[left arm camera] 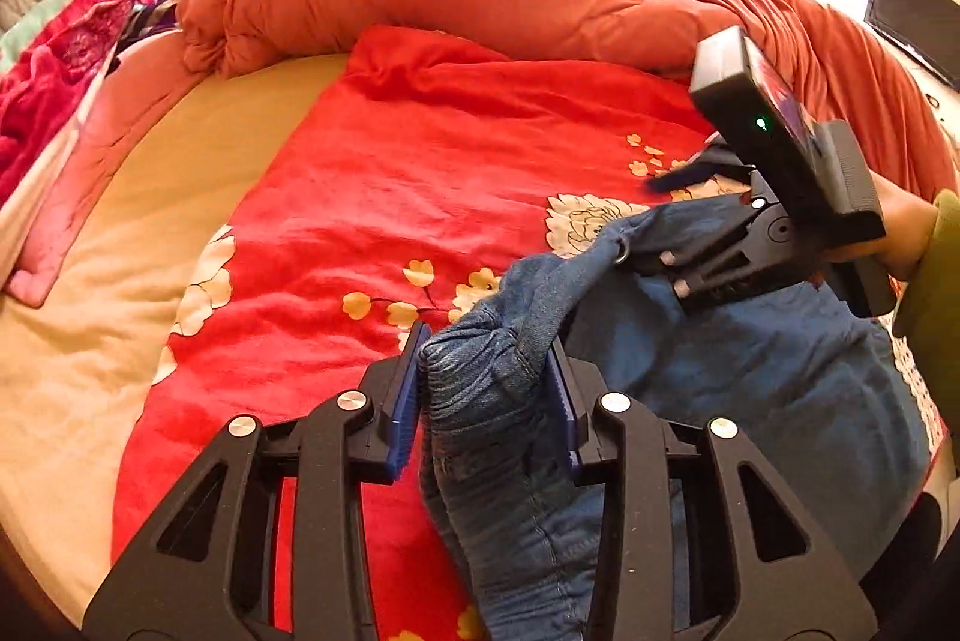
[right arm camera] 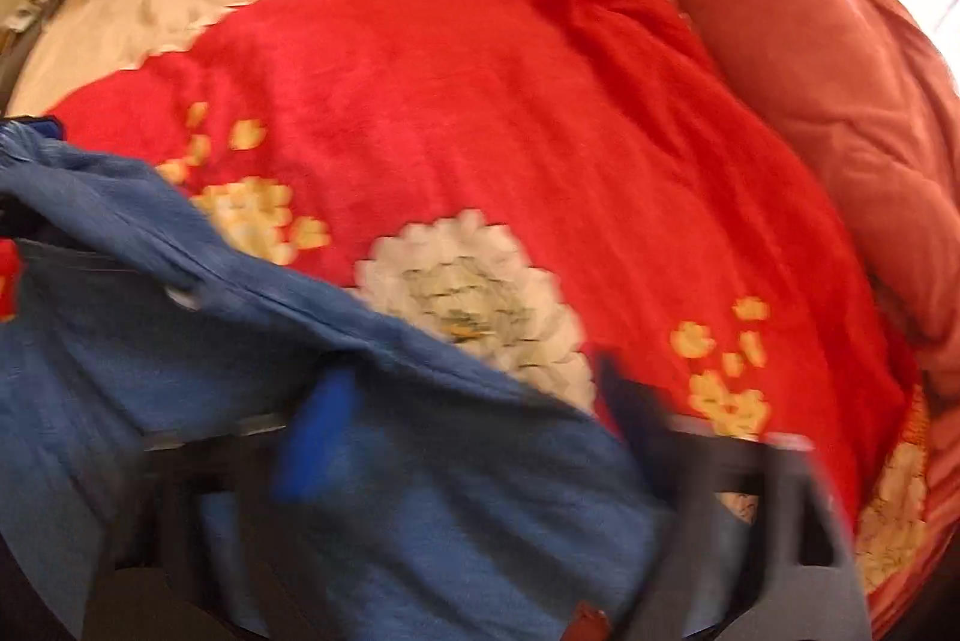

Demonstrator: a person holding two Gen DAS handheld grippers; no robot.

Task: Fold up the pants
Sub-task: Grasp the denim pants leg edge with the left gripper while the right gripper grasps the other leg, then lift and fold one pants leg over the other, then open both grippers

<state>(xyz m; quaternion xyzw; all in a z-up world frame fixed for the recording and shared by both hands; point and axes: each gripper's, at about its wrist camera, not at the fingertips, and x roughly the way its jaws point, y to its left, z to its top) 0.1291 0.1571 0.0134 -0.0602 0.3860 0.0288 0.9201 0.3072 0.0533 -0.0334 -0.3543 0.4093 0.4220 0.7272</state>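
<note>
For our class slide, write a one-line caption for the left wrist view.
Left gripper pinches bunched blue jeans above a red flowered blanket, the right gripper gripping their waistband.

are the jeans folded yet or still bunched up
Bunched, not folded. The jeans lie in a rumpled heap on the red floral blanket, their gathered waistband pinched in the left tongs.
</note>
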